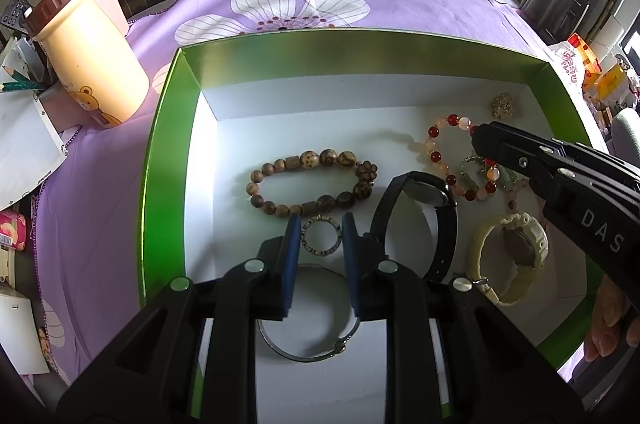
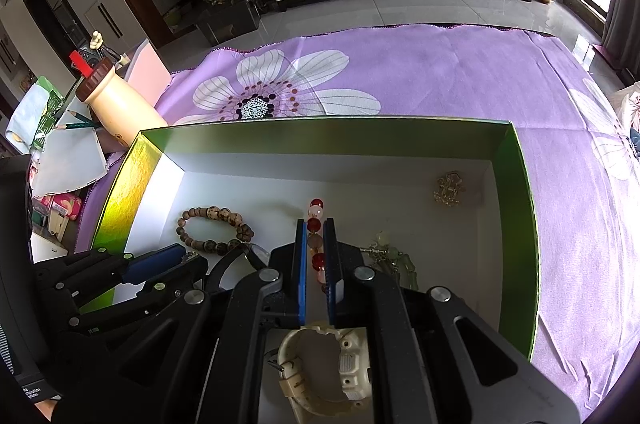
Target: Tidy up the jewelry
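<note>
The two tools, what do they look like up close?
Both are black plastic with round silver screws. The left tool and right tool each have two flat blue pads. White letters "DAS" mark the right tool's side.

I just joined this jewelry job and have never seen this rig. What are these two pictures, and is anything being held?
No robot here: a person holds a two-finger clamp tool in each hand, each with a camera looking along its fingers. One picture is from the left gripper, the other from the right gripper. Both look into a green box on a purple cloth. Inside lie a brown bead bracelet, a black watch, a cream watch, a thin bangle and a gold trinket. The left gripper pinches a small ring. The right is shut on the red bead bracelet.
</note>
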A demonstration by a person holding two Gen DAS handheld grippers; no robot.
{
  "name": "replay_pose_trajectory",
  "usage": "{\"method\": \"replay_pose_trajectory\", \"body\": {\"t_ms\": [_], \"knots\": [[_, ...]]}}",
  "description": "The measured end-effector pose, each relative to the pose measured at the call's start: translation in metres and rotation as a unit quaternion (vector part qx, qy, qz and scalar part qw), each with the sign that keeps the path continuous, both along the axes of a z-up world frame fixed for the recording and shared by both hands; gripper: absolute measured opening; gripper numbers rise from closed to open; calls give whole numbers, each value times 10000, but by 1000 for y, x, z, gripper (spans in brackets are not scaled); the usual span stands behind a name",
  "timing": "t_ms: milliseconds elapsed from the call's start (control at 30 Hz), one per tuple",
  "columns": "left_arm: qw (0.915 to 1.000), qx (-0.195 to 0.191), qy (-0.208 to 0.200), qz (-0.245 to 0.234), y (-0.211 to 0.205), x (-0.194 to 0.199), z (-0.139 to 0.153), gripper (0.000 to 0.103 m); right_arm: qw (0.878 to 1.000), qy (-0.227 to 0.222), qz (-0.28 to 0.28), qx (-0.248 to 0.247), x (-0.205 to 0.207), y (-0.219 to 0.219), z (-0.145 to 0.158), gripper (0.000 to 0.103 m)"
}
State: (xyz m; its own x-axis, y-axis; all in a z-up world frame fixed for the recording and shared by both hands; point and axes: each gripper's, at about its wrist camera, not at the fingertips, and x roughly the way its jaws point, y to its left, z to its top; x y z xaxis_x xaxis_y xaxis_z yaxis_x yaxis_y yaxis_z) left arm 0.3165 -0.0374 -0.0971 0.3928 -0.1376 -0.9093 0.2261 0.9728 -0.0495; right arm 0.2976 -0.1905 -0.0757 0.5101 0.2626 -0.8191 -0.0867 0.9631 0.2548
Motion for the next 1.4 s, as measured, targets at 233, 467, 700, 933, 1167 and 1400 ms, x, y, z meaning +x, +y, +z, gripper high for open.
{"method": "replay_pose_trajectory", "body": {"t_ms": [233, 467, 700, 933, 1167, 1400], "knots": [[10000, -16, -9, 4, -1, -1, 1, 26, 10000, 2, -32, 9, -1, -2, -1, 8], [9999, -130, -46, 35, -4, -3, 4, 40, 9999, -67, -96, 4, -4, -4, 2, 15], [9998, -187, -115, 36, -7, -7, 9, 53, 9997, -200, -144, -51, -12, -8, 9, 18], [9993, -278, -263, 33, -9, -16, 22, 70, 9985, -511, -163, -82, -24, -15, 25, 38], [9979, -157, -633, -27, -12, -32, 46, 83, 9953, -888, -287, -240, -44, -22, 45, 56], [9961, -35, -876, 54, -7, -52, 67, 92, 9923, -1148, -324, -342, -72, -28, 66, 72]]}}
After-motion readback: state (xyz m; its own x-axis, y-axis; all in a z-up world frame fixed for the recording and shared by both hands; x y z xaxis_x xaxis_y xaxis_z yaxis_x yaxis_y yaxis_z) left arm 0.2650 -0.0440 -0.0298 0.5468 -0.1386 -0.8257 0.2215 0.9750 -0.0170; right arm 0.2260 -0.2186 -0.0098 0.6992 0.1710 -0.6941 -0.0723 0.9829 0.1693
